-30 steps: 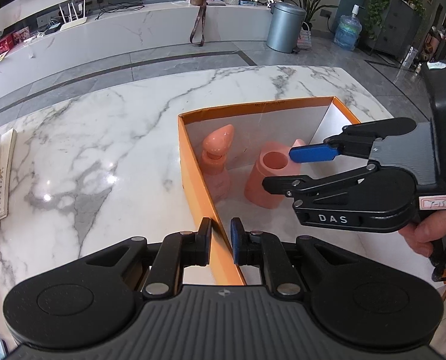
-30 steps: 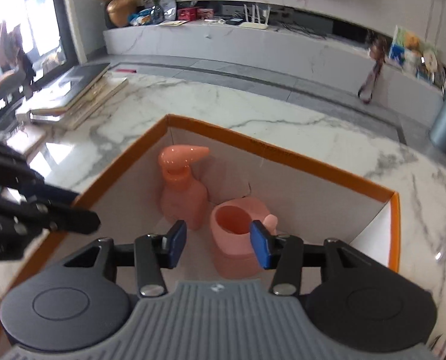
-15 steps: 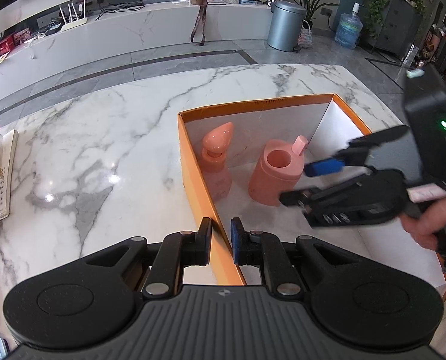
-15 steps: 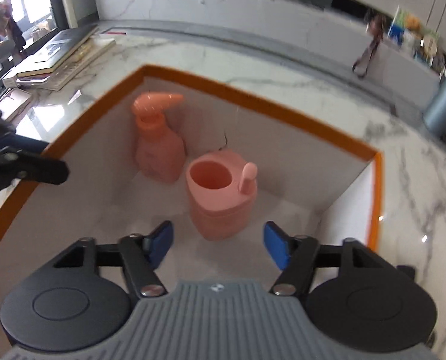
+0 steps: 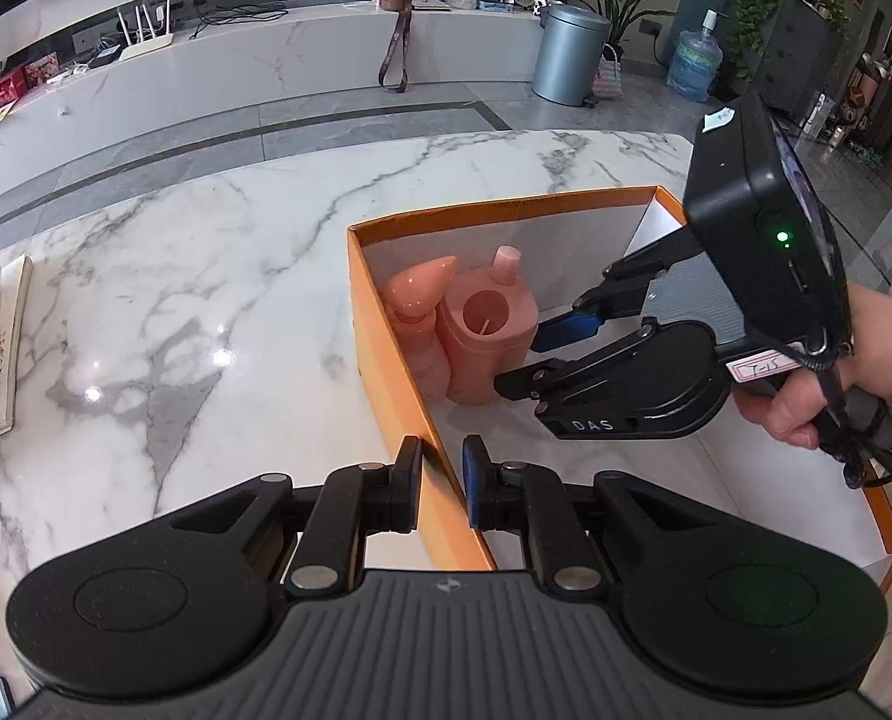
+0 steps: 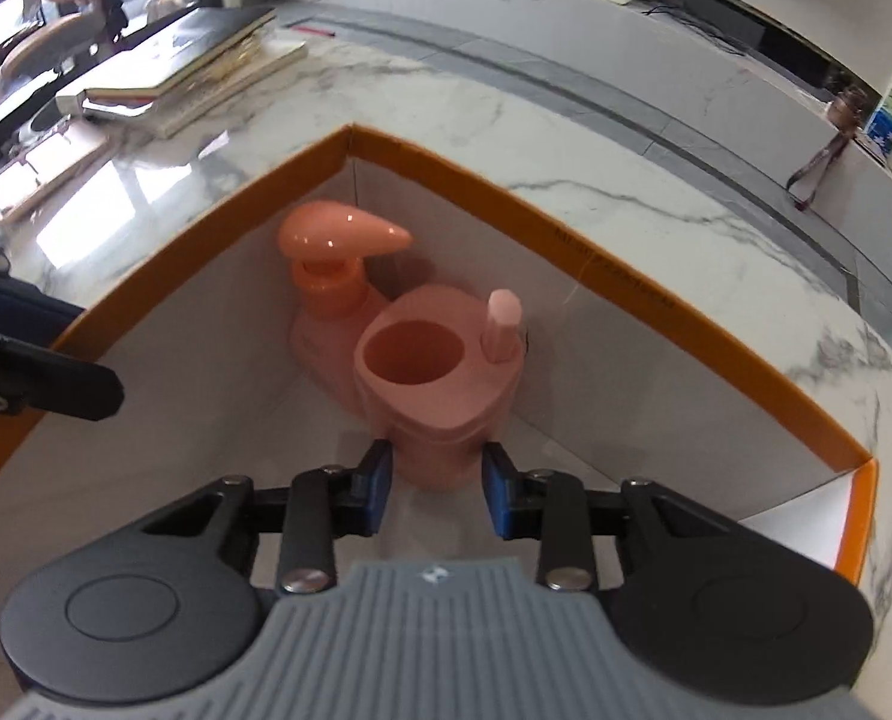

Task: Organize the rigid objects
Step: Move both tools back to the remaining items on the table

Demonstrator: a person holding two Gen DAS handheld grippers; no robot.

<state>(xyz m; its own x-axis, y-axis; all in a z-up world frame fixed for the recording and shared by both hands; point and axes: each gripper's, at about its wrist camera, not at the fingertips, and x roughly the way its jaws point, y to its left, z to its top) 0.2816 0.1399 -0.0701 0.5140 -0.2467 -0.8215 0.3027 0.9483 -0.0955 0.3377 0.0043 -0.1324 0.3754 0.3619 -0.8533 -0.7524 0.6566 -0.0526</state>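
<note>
I am tidying pink bathroom things inside the orange box [image 5: 386,324]. My left gripper [image 5: 441,483] is clenched on the box's side wall, so the box stays put. That wall sits right between its two pads.

My right gripper [image 6: 437,483] is down inside the box, and its jaws are closing. The pink cup holder [image 6: 440,372] stands just in front of the blue pads [image 6: 378,483]. Its bottom part seems to sit between them, but I see a small gap on each side, so I think they are not squeezing it yet. The holder stands up straight in the far corner of the box, touching the pink soap pump bottle [image 6: 332,276] beside it.

I think this step is placing or nudging the holder next to the bottle. Next I must either pinch it gently or pull back without knocking it over.

The right wrist view shows the hole in the holder's top and the little peg [image 6: 501,324] on it. The left wrist view shows the right gripper from the side, and the hand [image 5: 829,384] that holds it. It also shows the marble table [image 5: 206,276] all around the box.
</note>
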